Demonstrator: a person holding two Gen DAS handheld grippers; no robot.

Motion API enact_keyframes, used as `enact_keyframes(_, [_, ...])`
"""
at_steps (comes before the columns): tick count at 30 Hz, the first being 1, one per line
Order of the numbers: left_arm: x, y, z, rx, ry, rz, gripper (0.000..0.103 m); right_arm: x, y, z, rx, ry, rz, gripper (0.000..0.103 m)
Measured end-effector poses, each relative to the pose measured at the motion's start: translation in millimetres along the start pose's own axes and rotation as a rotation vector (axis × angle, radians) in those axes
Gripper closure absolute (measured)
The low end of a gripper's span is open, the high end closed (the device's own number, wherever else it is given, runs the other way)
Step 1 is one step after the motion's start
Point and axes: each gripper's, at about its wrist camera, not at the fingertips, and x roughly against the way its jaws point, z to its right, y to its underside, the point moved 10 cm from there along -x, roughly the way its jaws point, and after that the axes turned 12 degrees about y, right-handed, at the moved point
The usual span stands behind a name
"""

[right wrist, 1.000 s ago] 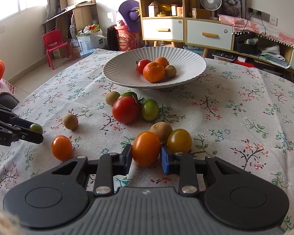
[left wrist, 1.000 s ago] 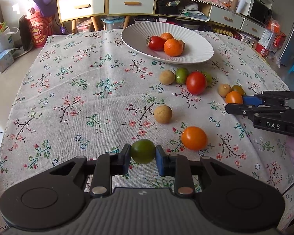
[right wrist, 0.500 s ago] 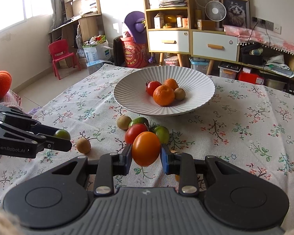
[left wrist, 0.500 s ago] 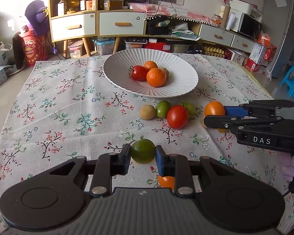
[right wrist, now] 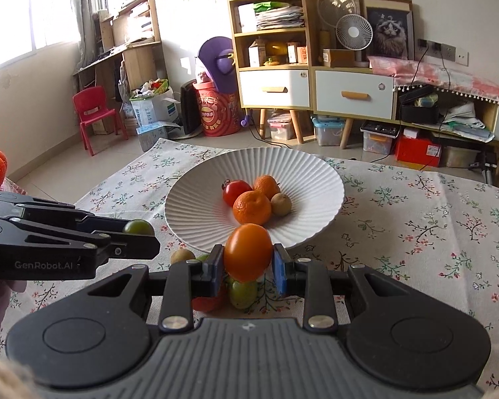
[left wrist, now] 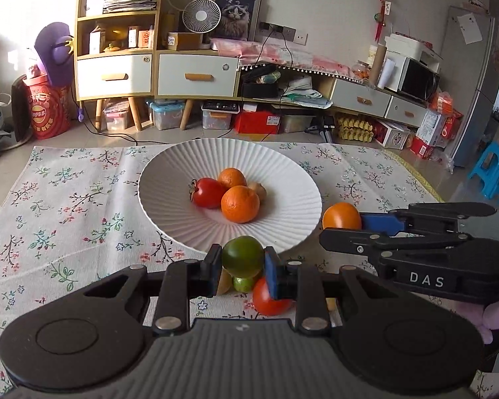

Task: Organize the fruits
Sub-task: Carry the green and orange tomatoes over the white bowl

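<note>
My left gripper (left wrist: 243, 261) is shut on a green tomato (left wrist: 243, 256), held above the table just short of the near rim of the white ribbed bowl (left wrist: 169, 179). My right gripper (right wrist: 248, 259) is shut on an orange tomato (right wrist: 248, 252), also in front of the bowl (right wrist: 316, 179). Inside the bowl lie a red tomato (left wrist: 208, 192), two oranges (left wrist: 240, 203) and a small brown fruit (right wrist: 280, 203). In the left wrist view the right gripper (left wrist: 344, 224) shows at the right with the orange tomato (left wrist: 341, 216). The right wrist view has the left gripper (right wrist: 139, 232) at the left.
Under the grippers more fruit lies on the flowered tablecloth (left wrist: 66, 199): a red tomato (left wrist: 271, 299), a green one (right wrist: 243, 294) and a brown fruit (right wrist: 182, 256). Beyond the table stand drawers (left wrist: 116, 74), shelves, boxes and a red chair (right wrist: 93, 113).
Both grippers have risen and moved forward toward the bowl with their fruit held. The loose fruits on the cloth now sit beneath and behind the fingers.
</note>
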Motion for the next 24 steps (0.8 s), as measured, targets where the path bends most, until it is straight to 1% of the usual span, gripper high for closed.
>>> enact_keyframes(4, [-17.4,-5.4,-10.4,0.019,-0.012,-0.008,0.082,-11.6,-10.1,6.7,0.025,0.006,0.007,0.076])
enact_keyframes(11, [-37.9,-17.0,-22.2,0.0,-0.031,-0.012,0.082,-39.3,-17.2,13.9,0.046,0.01,-0.023,0.076])
enact_keyframes(14, [-45.1,-18.0,-25.5,-0.02,-0.044,-0.022,0.082,-49.3,-18.1,16.3,0.045,0.014,-0.033,0.076])
enact_keyframes(19, [-53.0,-15.8,-32.2,-0.011,-0.051,-0.035,0.082,-59.4,-17.9,17.7,0.051,0.021,-0.044,0.076])
enact_keyframes(24, [-61.0,-15.5,-35.4,-0.039,-0.067,-0.055,0.082,-66.4,-18.6,17.2,0.062,0.022,-0.052,0.076])
